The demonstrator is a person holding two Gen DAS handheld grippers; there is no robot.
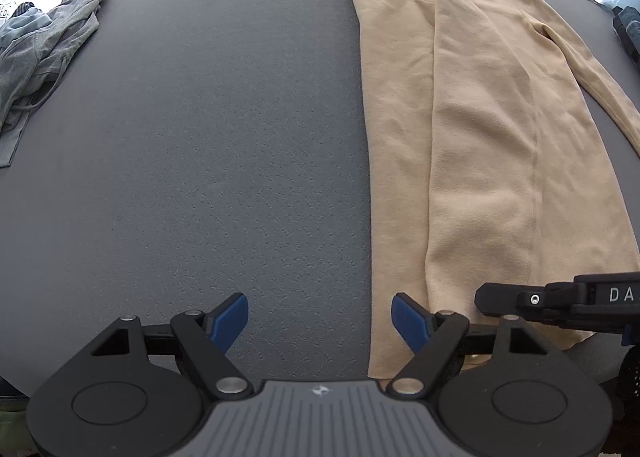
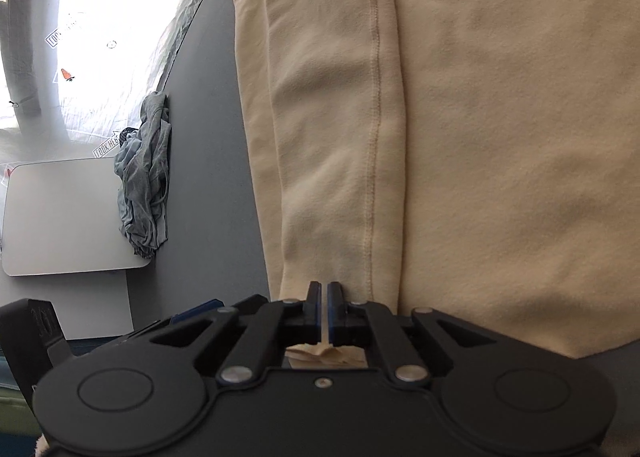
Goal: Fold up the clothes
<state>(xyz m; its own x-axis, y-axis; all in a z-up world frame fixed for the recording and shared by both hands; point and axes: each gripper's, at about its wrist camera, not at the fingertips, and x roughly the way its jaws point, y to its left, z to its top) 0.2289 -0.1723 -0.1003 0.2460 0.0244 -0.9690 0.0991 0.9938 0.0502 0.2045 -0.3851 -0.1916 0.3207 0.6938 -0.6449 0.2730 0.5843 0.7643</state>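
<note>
A beige long-sleeved garment lies lengthwise on the grey table, its left side folded over the body. One sleeve trails off to the right. My left gripper hangs open above the table at the garment's near left edge, with nothing between its blue pads. My right gripper comes in from the right at the near hem. In the right wrist view the right gripper is shut on the beige garment, and a fold of hem shows between and behind its pads.
A crumpled pile of grey clothes lies at the table's far left edge, also seen as the grey pile in the right wrist view. Beside it stands a white flat board. Bare grey tabletop stretches left of the garment.
</note>
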